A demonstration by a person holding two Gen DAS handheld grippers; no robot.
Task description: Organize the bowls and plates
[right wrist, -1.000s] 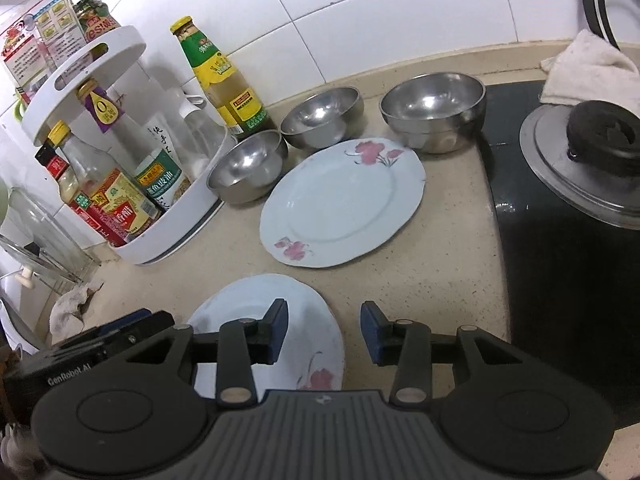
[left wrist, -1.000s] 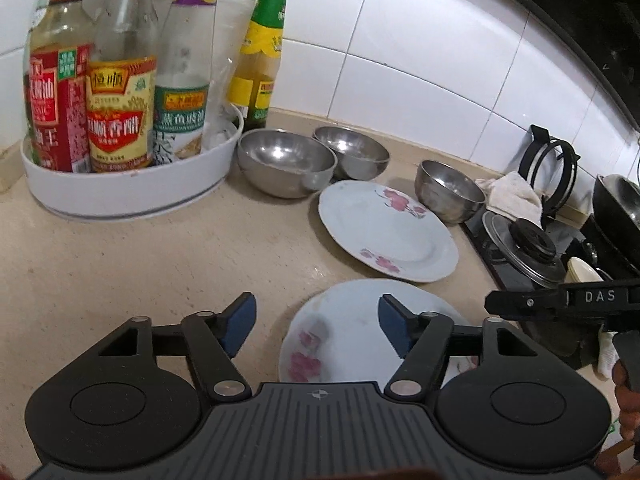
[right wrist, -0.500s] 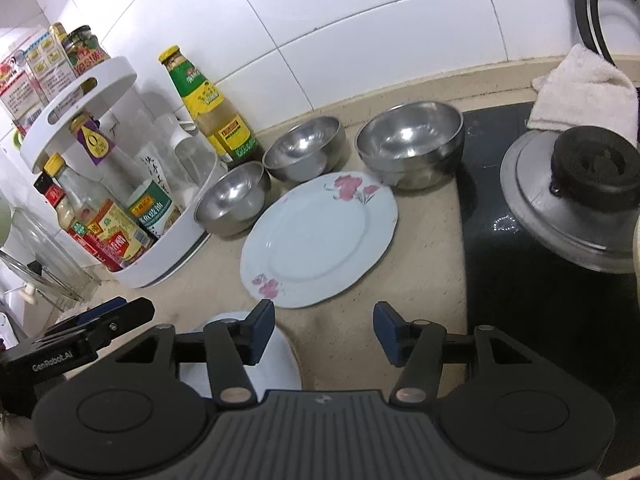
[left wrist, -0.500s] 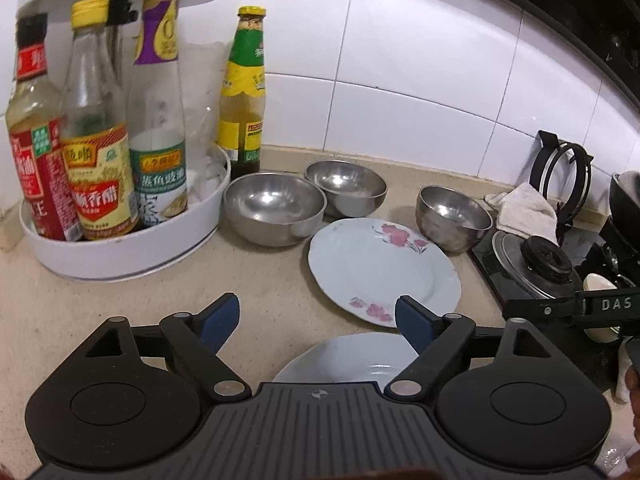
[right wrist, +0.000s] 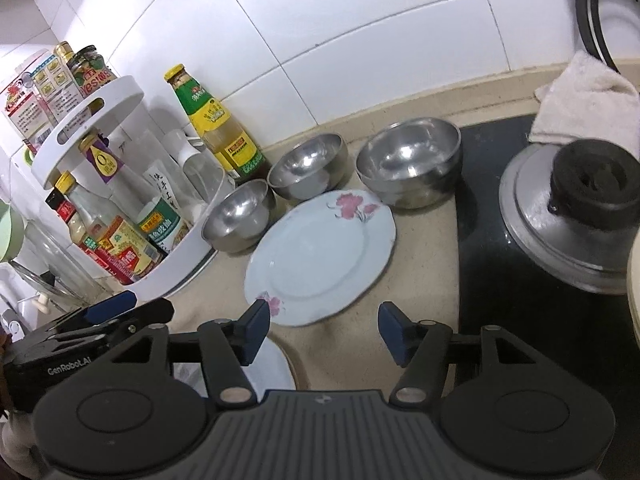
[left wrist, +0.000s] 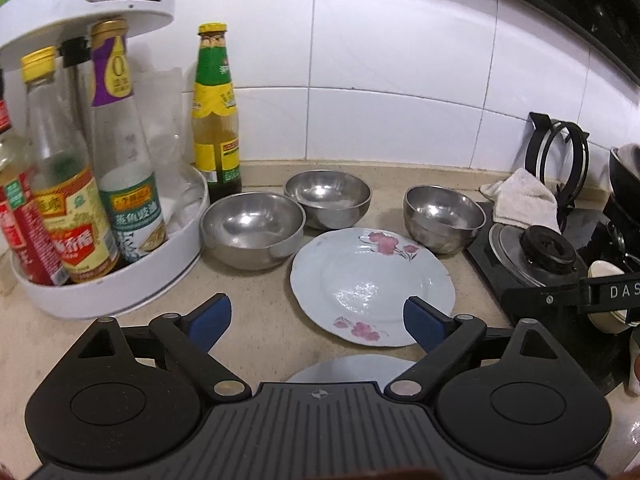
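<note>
Jaws on both the left gripper point(left wrist: 318, 316) and right gripper point(right wrist: 322, 330) are opening, nothing btwn them. Both have backed off since a sec ago; near plate point(left wrist: 352, 368) now mostly hidden, prob. left down. Flowered plate point(left wrist: 372, 286) next, w/ three steel bowls point(left wrist: 252, 230) behind.

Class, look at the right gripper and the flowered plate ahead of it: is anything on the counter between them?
Nothing visible: only bare counter lies between the right gripper, its fingers opening and empty, and the flowered plate.
</note>
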